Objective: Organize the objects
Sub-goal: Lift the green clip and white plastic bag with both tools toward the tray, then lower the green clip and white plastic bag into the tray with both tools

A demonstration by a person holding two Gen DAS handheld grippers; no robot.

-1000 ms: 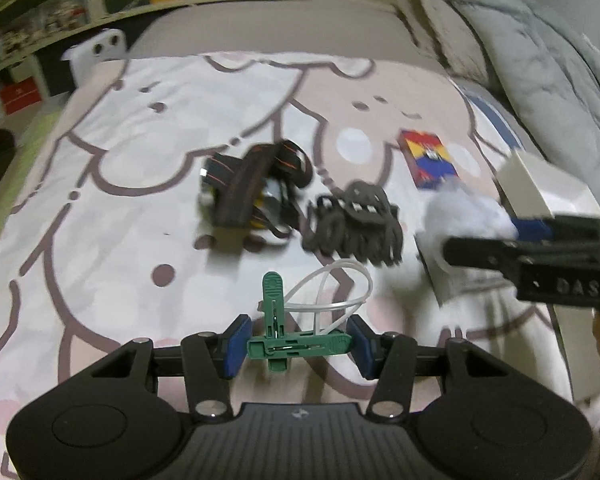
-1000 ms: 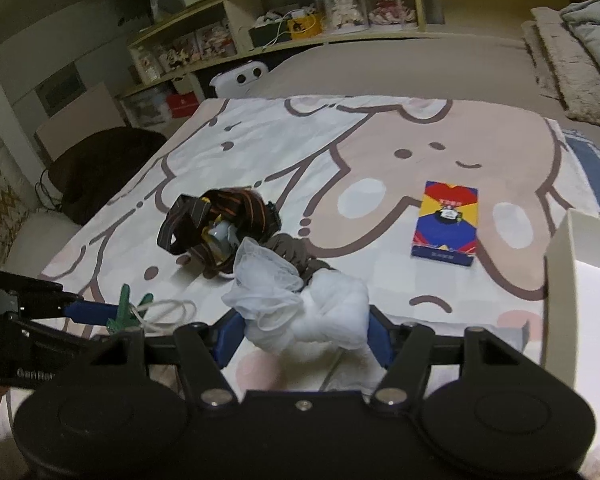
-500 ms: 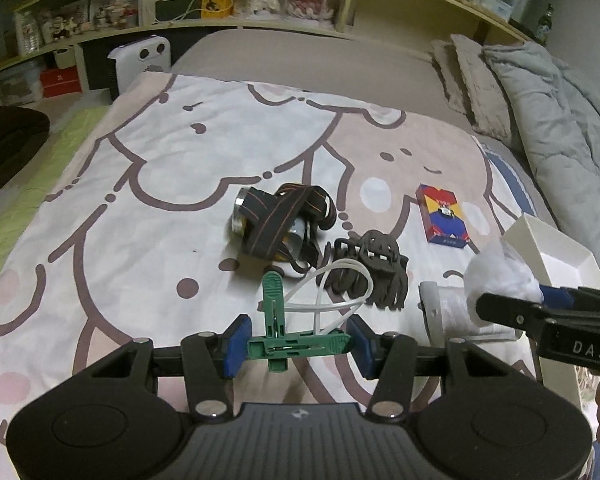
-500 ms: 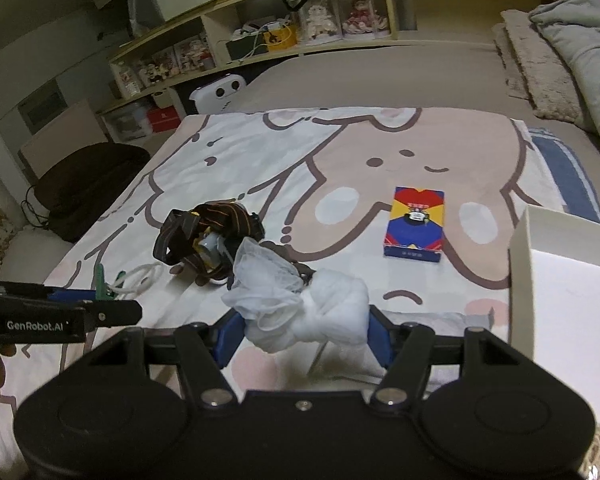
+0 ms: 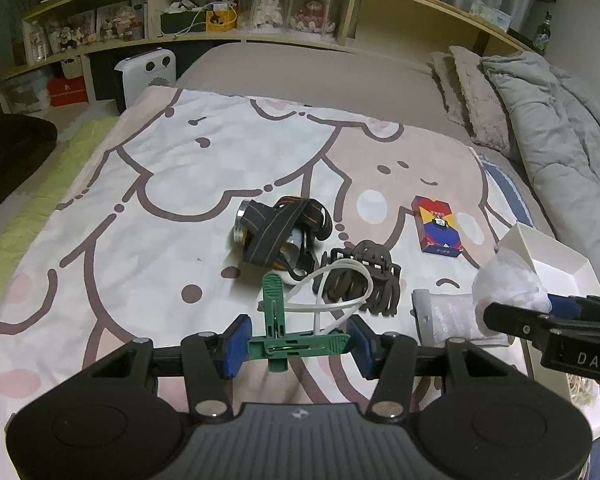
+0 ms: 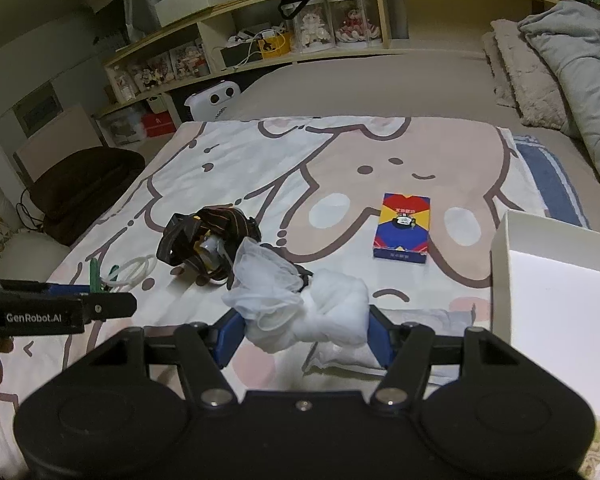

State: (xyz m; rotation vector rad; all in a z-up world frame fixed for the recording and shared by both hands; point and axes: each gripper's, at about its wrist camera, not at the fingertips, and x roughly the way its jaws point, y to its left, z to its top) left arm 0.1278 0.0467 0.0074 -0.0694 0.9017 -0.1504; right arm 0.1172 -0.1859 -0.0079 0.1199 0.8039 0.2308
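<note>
1. The left tongs (image 5: pixel 296 344) are closed on a green clip (image 5: pixel 278 338) of hard plastic, held crosswise between the blue pads, with a white loop of cord (image 5: pixel 332 288) hanging from it; the right tongs (image 6: pixel 306 328) are closed, about half wide, on a soft white bundle (image 6: pixel 300 304) of gauzy, crumpled material.
2. Compared with one second ago, both tongs have been lifted from the bed (image 5: pixel 160 208) with their loads; more of the blanket and the shelf (image 5: pixel 260 36) is now seen, so both objects are judged picked up and ready to be carried.
3. A white open box (image 6: pixel 500 264) with stiff walls stands just beside the right tongs; it is probably the place for the objects.
4. On the blanket are left: a headlamp (image 5: pixel 280 232) with a dark striped elastic band, a dark brown claw hair clip (image 5: pixel 364 280) with curved teeth, a flat colourful card box (image 5: pixel 438 232), and a pale soft packet (image 5: pixel 448 316).
</note>
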